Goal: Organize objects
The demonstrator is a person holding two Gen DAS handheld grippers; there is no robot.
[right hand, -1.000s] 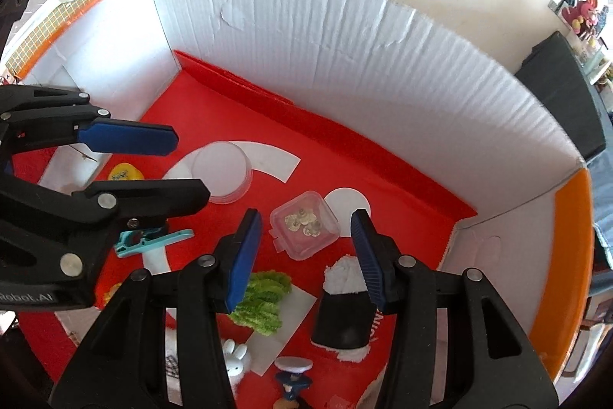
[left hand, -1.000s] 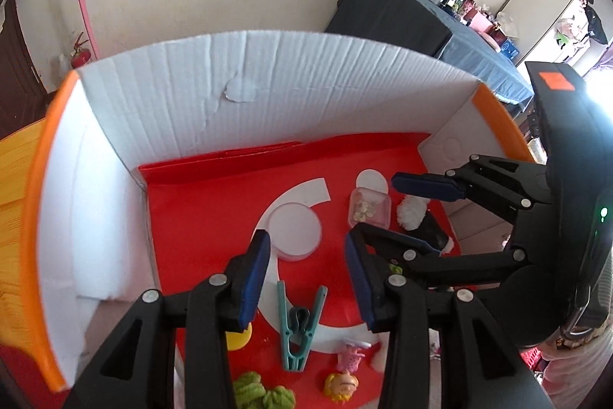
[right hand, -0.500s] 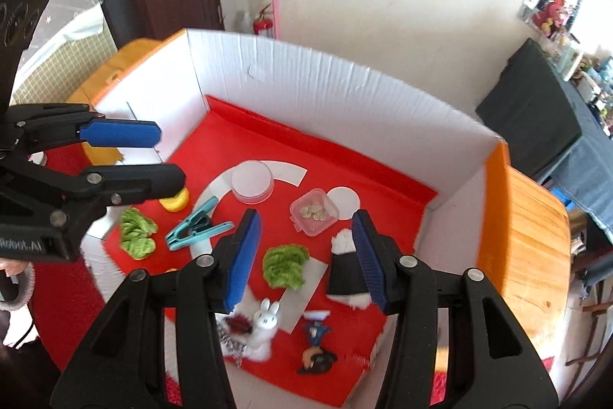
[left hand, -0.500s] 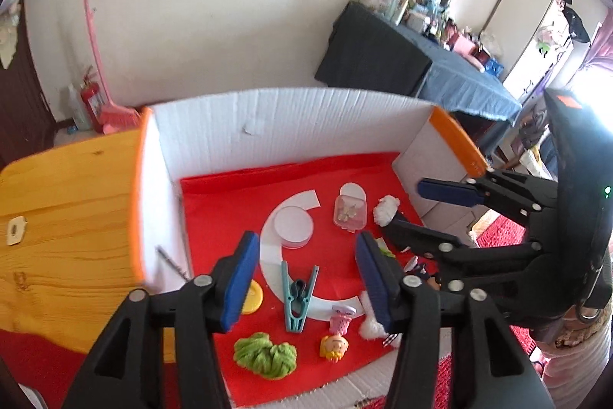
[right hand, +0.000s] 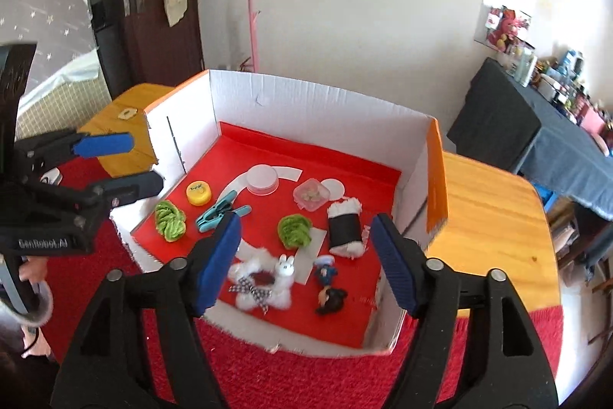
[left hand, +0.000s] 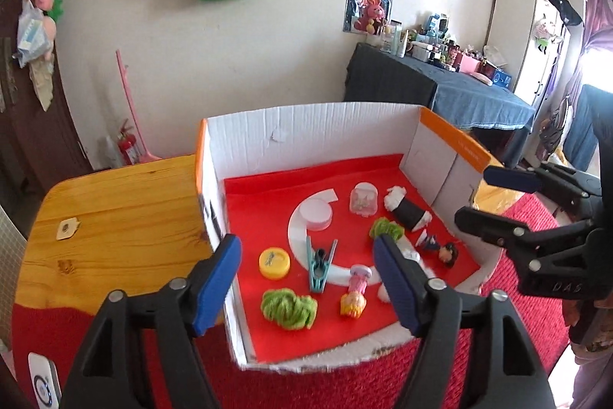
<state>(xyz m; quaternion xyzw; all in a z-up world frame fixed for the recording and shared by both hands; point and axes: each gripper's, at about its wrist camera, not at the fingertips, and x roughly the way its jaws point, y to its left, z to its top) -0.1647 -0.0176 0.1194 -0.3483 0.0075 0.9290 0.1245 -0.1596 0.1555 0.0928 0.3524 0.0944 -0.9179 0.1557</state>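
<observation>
A white-walled box [left hand: 306, 129] lined in red holds several small objects: a yellow cap [left hand: 274, 262], a teal clothespin [left hand: 321, 267], two green yarn tufts [left hand: 289, 307] [right hand: 294, 230], a round white container [left hand: 316, 214], a clear little box [right hand: 311, 194], a black-and-white roll [right hand: 345, 229], a fluffy bunny piece [right hand: 264, 280] and small dolls [left hand: 356, 290]. My left gripper [left hand: 306, 248] hangs above the box's front left, jaws opening, nothing between them. My right gripper [right hand: 305, 223] hovers over the front right, jaws also opening and empty.
The box rests on a wooden table [left hand: 115, 209] partly draped with red cloth [left hand: 306, 386]. Tall walls enclose the back and both sides; the front wall is low and torn. A hand [right hand: 32, 271] holds the left gripper.
Both grippers have drawn back and up out of the box, so the whole box now shows. Both pairs of jaws have spread wider. The objects have stayed put.
</observation>
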